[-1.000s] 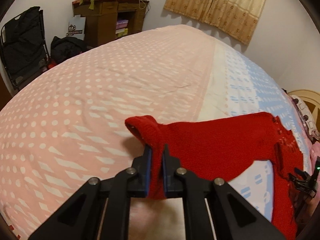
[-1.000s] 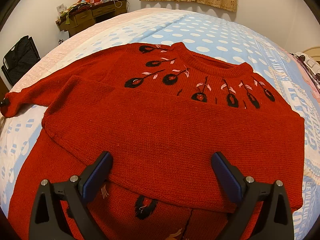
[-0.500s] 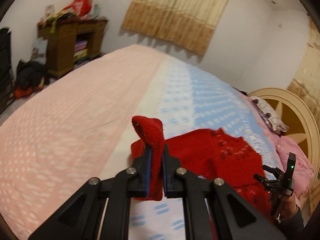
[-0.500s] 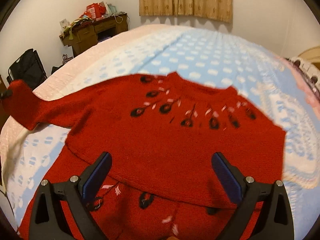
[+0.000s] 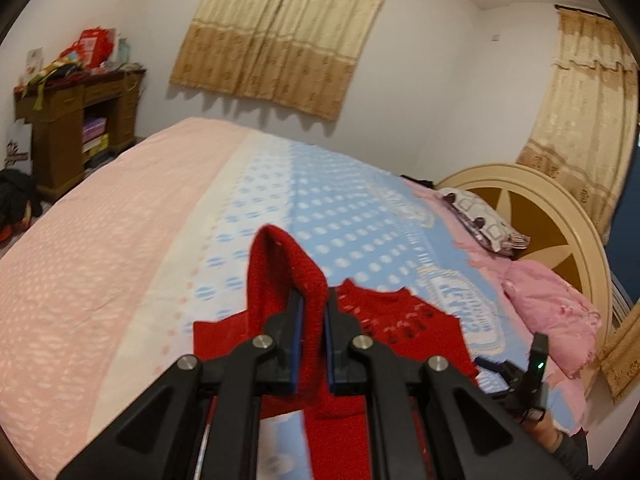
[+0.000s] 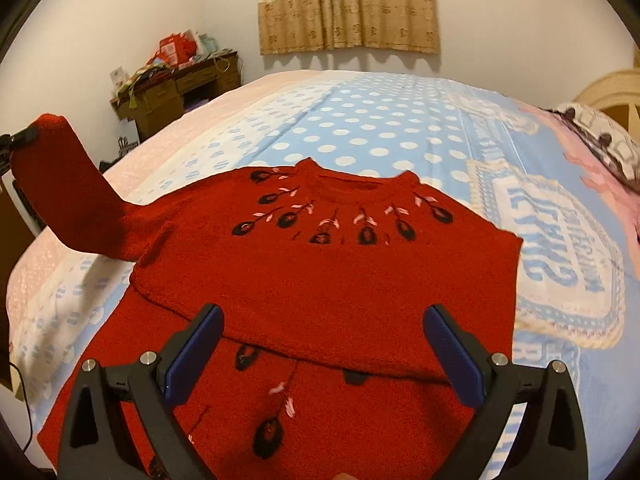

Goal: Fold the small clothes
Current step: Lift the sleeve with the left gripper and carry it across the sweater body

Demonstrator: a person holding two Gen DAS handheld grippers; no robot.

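Observation:
A red knitted sweater (image 6: 328, 276) with dark flower stitching lies on the bed, its lower part folded up over the chest. My left gripper (image 5: 311, 304) is shut on the cuff of the sweater's left sleeve (image 5: 280, 272), held up off the bed. That raised sleeve (image 6: 72, 200) slants up at the left of the right wrist view, with the left gripper's tip (image 6: 20, 138) at the cuff. My right gripper (image 6: 320, 320) hovers open above the folded body, nothing between its blue pads (image 6: 192, 356). The right gripper (image 5: 516, 376) also shows low right in the left wrist view.
The bed cover (image 6: 380, 120) is pink on the left, blue with white dots on the right. A pink blanket (image 5: 548, 312), a pillow (image 5: 484, 220) and a round headboard (image 5: 560, 216) lie right. A cluttered wooden desk (image 5: 76, 116) stands far left; curtains (image 5: 280, 32) hang behind.
My left gripper has lifted the sleeve cuff up off the bed and swung it toward the sweater's body. The right gripper has risen and drawn back, staying open.

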